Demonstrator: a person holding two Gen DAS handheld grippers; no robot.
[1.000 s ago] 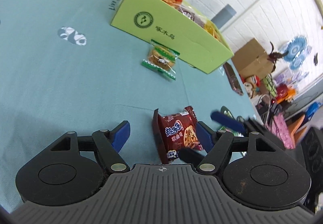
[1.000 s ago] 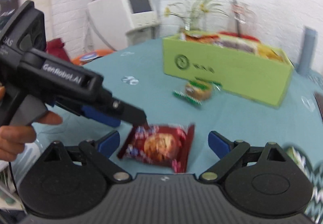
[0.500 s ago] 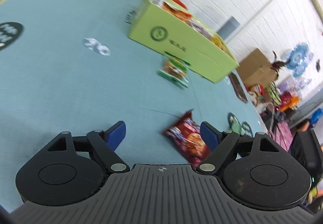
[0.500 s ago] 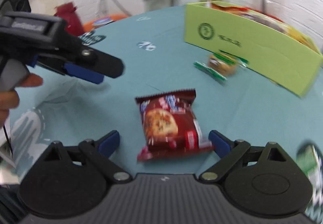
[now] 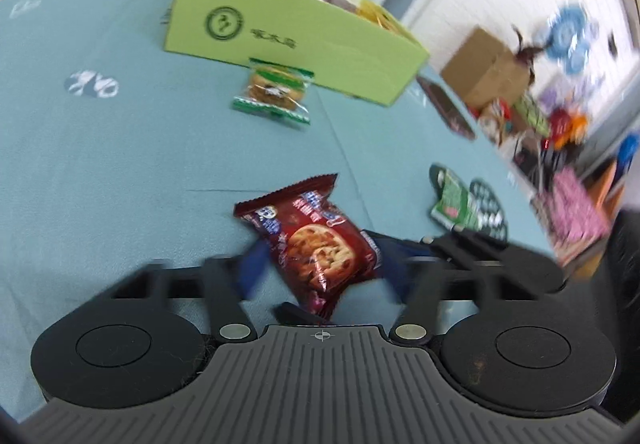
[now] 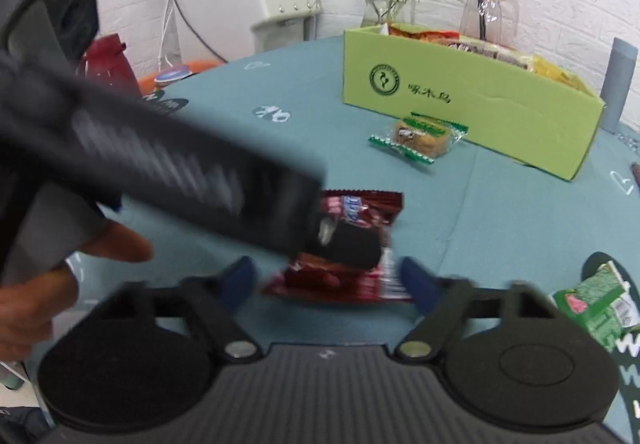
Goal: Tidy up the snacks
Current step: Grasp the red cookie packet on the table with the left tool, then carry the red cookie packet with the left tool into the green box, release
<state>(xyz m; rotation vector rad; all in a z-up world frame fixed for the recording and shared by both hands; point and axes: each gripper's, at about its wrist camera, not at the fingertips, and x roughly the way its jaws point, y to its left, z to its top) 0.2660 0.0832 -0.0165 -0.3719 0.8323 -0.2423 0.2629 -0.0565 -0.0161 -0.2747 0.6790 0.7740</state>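
The red cookie packet (image 5: pixel 316 244) lies on the teal tablecloth (image 5: pixel 120 172) between your left gripper's (image 5: pixel 320 268) spread blue fingers (image 5: pixel 256 268); your right gripper (image 6: pixel 324 280) is spread around it too. Ahead of both fingertips, a green-wrapped cookie (image 6: pixel 420 132) touches the green box (image 6: pixel 460 104).

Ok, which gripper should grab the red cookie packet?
Left. The left gripper has its fingers on both sides of the red cookie packet; the right gripper sits open behind it, partly blocked by the left one.
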